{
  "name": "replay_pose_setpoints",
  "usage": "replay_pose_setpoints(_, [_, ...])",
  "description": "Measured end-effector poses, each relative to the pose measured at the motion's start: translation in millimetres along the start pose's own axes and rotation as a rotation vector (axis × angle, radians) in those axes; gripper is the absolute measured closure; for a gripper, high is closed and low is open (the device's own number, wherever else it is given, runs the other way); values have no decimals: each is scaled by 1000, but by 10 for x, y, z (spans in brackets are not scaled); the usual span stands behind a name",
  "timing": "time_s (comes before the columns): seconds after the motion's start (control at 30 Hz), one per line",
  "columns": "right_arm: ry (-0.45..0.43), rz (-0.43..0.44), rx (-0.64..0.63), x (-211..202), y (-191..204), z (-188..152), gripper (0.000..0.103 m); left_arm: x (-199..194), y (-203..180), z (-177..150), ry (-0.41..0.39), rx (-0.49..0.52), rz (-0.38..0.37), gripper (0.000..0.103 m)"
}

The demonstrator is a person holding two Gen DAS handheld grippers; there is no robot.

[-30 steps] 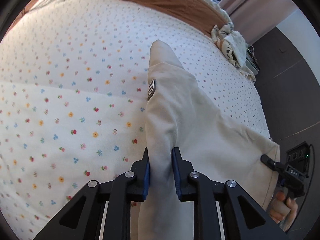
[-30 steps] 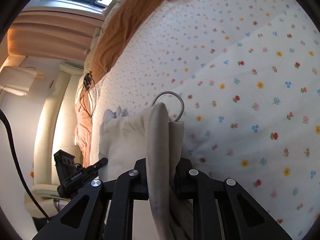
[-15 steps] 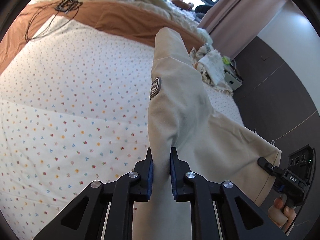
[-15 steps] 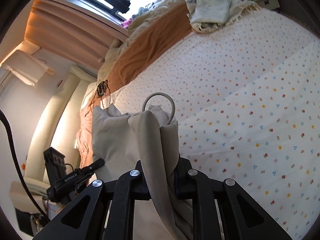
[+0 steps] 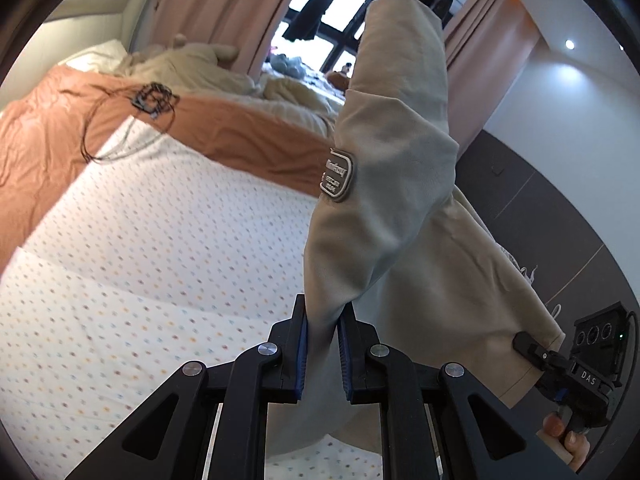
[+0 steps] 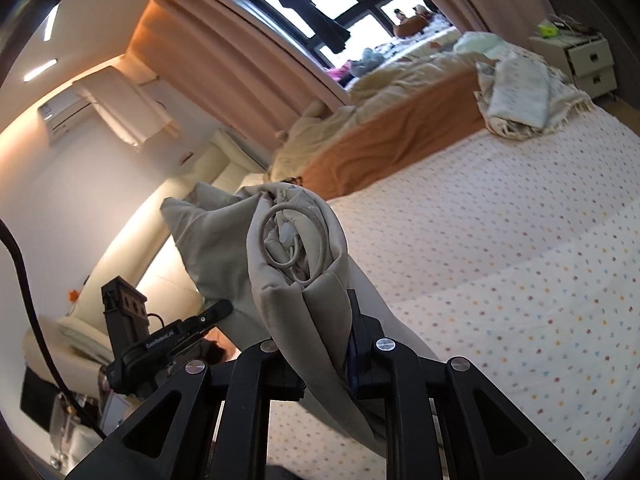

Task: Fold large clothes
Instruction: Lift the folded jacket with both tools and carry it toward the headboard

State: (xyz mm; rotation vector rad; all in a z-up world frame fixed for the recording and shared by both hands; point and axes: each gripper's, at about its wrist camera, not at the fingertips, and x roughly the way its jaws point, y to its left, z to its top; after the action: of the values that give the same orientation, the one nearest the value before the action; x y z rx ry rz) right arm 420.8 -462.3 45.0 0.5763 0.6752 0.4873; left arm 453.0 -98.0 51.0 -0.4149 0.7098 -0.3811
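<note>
A large beige garment [image 5: 396,184] with a grey sewn badge [image 5: 337,176] hangs in the air above the bed. My left gripper [image 5: 322,332] is shut on one edge of it. My right gripper [image 6: 326,320] is shut on another bunched edge of the beige garment [image 6: 296,248], where a drawstring loop [image 6: 288,236] curls. The cloth stretches between both grippers. The right gripper also shows in the left wrist view [image 5: 532,348], and the left gripper shows in the right wrist view [image 6: 216,310].
Below lies a bed with a white flower-dotted sheet [image 5: 132,264] and an orange blanket [image 5: 48,128] with a black cable [image 5: 152,98] on it. Crumpled cream bedding [image 6: 384,84] and folded cloths [image 6: 520,96] lie at the far side. A white nightstand [image 6: 584,60] stands beyond.
Both grippers have lifted and tilted up with the garment, raising it off the sheet. The window and curtains have come into view.
</note>
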Motion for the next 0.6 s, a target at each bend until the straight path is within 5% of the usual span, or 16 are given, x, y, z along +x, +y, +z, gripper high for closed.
replay_pose_setpoints(0.6, [179, 289, -111, 1432, 1922, -447, 87, -1804, 1658, 589, -207, -124, 183, 91])
